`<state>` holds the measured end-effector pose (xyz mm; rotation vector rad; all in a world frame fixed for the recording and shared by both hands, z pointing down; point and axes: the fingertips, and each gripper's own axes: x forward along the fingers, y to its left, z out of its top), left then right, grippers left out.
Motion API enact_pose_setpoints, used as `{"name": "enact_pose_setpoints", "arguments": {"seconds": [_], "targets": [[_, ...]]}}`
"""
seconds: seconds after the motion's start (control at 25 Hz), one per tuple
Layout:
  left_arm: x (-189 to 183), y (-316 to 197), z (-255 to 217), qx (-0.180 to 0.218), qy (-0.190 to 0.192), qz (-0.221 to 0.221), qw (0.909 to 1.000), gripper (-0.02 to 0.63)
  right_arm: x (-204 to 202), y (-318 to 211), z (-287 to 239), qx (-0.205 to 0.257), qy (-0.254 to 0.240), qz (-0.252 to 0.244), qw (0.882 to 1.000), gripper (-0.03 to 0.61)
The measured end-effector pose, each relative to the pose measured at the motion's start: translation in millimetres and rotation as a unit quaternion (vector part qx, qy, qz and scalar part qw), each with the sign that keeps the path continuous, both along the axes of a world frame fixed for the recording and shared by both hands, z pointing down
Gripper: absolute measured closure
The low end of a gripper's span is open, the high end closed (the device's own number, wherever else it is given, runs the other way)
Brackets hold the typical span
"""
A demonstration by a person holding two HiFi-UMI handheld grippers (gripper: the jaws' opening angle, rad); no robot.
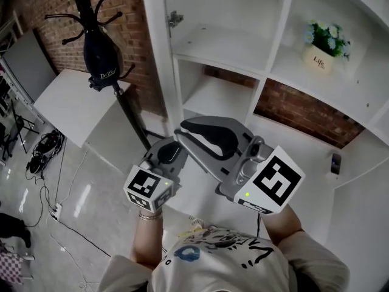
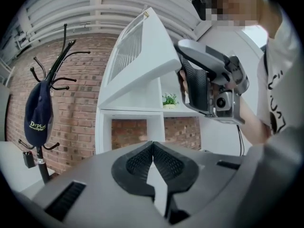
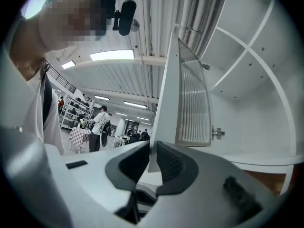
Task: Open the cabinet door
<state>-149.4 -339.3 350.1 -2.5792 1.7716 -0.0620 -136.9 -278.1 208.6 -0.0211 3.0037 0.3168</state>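
fwiw the right gripper (image 3: 151, 147) is pinching the edge of the cabinet door (image 3: 192, 99), already swung well out, so I'd just follow the arc around its hinge (image 3: 217, 133) smoothly; left gripper (image 2: 153, 145) is clenched empty, keep it clear.

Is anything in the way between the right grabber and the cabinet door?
No, nothing visible is. The right hand-held gripper has the edge of the cabinet door squeezed right between its jaws.

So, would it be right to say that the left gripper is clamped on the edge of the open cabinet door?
Not quite: the right gripper is clamped on the edge of the open cabinet door, as the right gripper view shows.
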Motion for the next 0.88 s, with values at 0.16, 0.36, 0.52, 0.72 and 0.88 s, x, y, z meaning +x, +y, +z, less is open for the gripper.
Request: {"name": "enact_pose_setpoints", "arguments": {"seconds": [0.16,0.36,0.52,0.72,0.88], "targets": [[-12.1,11.7,4.7,-0.004,0.007,-0.020,0.9998,0.598,-10.4,7.2,-0.2,0.005,-0.005,-0.003,1.000,0.518],[-24.4,22.4,6.5,-0.007,0.009,-0.041,0.9991,0.598,-23.2,12.9,-0.2,-0.007,-0.011,-0.015,1.000,0.522],[-32.4,28.2,5.5,-0.005,0.007,-0.057,0.9983,0.598,-31.5,17.5,0.6,-0.009,-0.012,-0.028,0.999,0.523],[-42.5,33.5,3.7,-0.003,0.004,-0.072,0.9974,0.598,-42.9,22.6,0.2,-0.018,-0.018,-0.044,0.999,0.525],[-52.6,38.4,5.9,-0.007,0.003,-0.085,0.9963,0.598,-53.2,26.3,-0.4,-0.023,-0.022,-0.055,0.998,0.526]]}}
